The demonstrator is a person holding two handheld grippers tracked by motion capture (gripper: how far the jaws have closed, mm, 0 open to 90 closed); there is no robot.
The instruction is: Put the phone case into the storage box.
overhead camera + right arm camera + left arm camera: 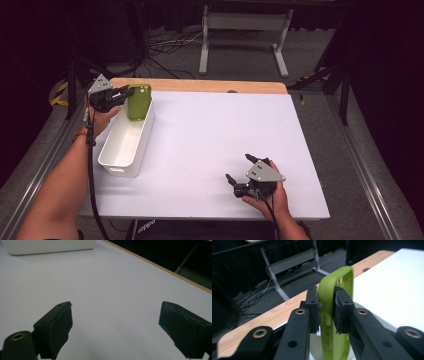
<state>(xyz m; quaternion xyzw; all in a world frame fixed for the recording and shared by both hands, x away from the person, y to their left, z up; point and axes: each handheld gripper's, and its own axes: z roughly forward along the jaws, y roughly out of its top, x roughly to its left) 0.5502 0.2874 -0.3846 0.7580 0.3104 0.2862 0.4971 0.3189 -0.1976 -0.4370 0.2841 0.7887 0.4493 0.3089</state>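
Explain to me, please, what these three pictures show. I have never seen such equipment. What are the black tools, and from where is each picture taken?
A person sits at a white table and holds a hand tool with two black jaws in each hand. The high view looks down from above the person. The other two views come from small cameras mounted on the tools, looking along their jaws. The left gripper is shut on a green phone case, holding it upright over the far end of a white bin; the left gripper view shows both pads pressing its edge. The right gripper rests near the table's front edge with its jaws open, nothing between them.
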